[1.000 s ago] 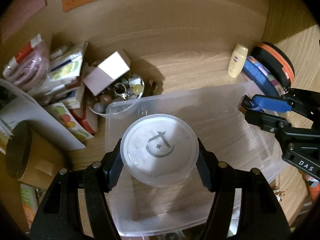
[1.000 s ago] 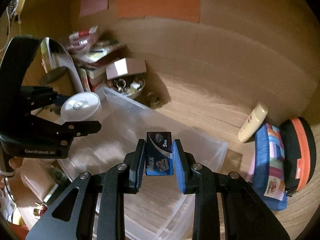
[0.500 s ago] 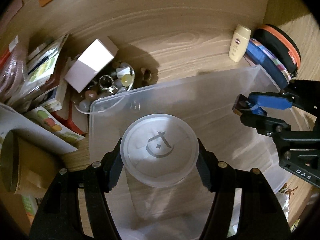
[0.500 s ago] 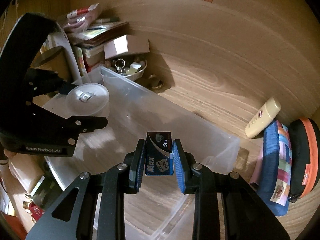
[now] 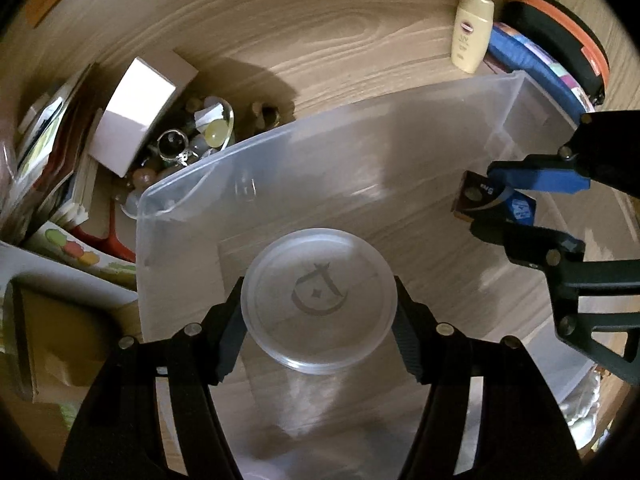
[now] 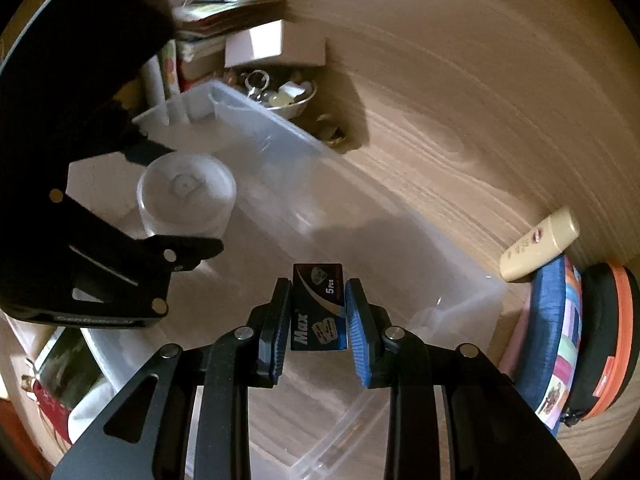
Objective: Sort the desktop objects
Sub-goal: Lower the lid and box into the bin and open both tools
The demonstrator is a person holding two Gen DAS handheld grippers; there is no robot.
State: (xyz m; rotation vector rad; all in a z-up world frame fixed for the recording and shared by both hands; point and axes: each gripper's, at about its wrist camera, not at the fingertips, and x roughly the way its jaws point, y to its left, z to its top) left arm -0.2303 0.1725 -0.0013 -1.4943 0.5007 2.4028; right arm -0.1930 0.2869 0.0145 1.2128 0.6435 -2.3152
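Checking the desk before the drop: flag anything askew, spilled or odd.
The white box sits tilted, propped on the rim of the trinket bowl rather than flat. The cream bottle lies on its side against the blue pouch. No spill or damage shows in the clear bin.

Both tongs are matte black, with flat linkage bars that carry triangular cut-outs and are joined by round silver screws. The left tongs (image 5: pixel 318 312) have black ribbed pads, and their housing, seen from the right wrist view (image 6: pixel 92 216), is a bulky rounded black shell with pale "GenRobot.AI" lettering along its lower edge. The right tongs (image 6: pixel 318 312) have blue ribbed pads (image 6: pixel 358 332) on black fingers, which also show blue in the left wrist view (image 5: pixel 520 200).
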